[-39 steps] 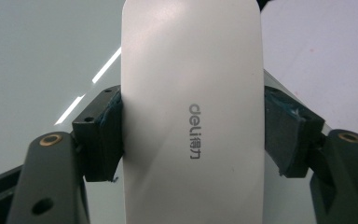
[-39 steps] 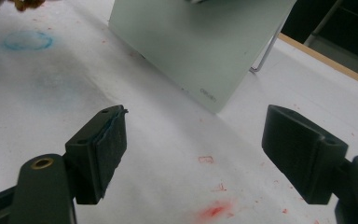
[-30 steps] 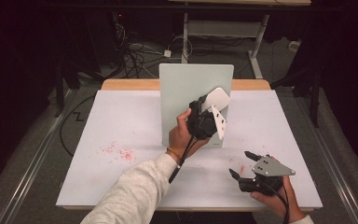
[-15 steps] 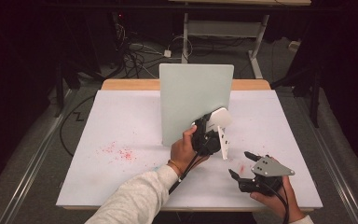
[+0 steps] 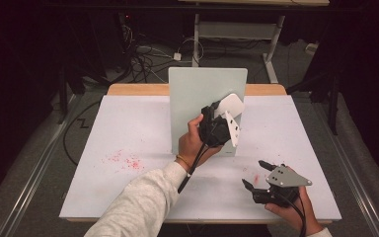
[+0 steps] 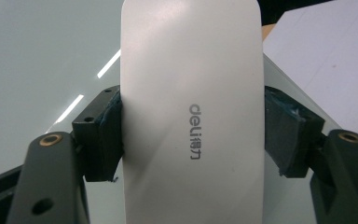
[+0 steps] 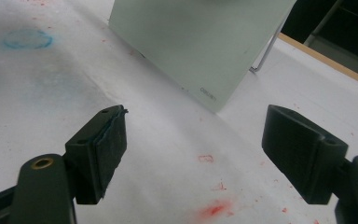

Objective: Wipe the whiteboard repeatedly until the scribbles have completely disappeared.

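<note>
A pale green-white board [image 5: 197,94] stands upright at the back middle of the table. My left gripper [image 5: 223,114] is shut on a white oblong eraser [image 5: 231,104] marked "deli" and holds it against the board's right half. In the left gripper view both pads press the eraser's [image 6: 191,70] sides, with the board [image 6: 37,56] right behind it. My right gripper [image 5: 253,173] rests open near the table's front right, nothing between its jaws. The right gripper view has the board [image 7: 200,42] ahead of the open gripper [image 7: 196,144].
The white table cover [image 5: 128,128] carries red specks [image 5: 126,160] at the left and red smears [image 7: 214,208] near the right gripper. A faint blue ring [image 7: 28,38] marks it further off. Cables [image 5: 143,54] and a table frame lie on the floor behind.
My left gripper, still holding the eraser, slid down the board half a second ago and has come back up. The right gripper has stayed in place.
</note>
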Available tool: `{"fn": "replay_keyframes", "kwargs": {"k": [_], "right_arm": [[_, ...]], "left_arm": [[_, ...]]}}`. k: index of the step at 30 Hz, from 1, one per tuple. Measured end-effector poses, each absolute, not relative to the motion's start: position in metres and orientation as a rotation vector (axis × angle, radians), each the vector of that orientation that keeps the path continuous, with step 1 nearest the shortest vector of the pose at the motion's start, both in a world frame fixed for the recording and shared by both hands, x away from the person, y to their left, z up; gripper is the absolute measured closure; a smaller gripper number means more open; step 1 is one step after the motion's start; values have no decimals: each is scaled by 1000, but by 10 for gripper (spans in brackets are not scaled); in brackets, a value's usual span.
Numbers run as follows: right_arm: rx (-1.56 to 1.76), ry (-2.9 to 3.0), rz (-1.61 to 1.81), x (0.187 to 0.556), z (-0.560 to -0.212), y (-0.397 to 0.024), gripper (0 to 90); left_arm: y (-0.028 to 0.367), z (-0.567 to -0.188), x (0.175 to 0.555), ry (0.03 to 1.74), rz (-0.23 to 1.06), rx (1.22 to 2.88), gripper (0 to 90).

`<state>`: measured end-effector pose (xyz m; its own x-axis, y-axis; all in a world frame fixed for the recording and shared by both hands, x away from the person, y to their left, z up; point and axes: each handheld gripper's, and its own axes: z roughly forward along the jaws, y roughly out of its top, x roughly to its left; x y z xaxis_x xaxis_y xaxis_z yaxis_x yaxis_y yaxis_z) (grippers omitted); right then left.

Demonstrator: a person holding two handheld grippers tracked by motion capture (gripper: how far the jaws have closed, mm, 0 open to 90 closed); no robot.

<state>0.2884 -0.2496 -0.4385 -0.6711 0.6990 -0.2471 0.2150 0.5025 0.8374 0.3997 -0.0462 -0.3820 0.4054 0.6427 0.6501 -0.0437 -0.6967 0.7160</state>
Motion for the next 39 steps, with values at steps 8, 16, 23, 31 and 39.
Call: {"fn": "replay_keyframes", "kwargs": {"k": [8,16,23,31,39], "right_arm": [[761,2166,1104,288,-438,-250,229],[751,2166,1099,288,-438,-249,229],[746,2168,1100,288,-438,-250,229],[742,2164,1095,287,-437,-249,229],[746,2172,1099,288,-438,-248,229]], "left_arm": [[-53,-406,391,478,1356,2034,290],[-55,-431,382,444,1343,2072,290],[-36,-411,389,485,1313,2050,290],[-23,-395,395,546,1314,2004,290],[-50,-429,383,427,1396,2085,290]]}}
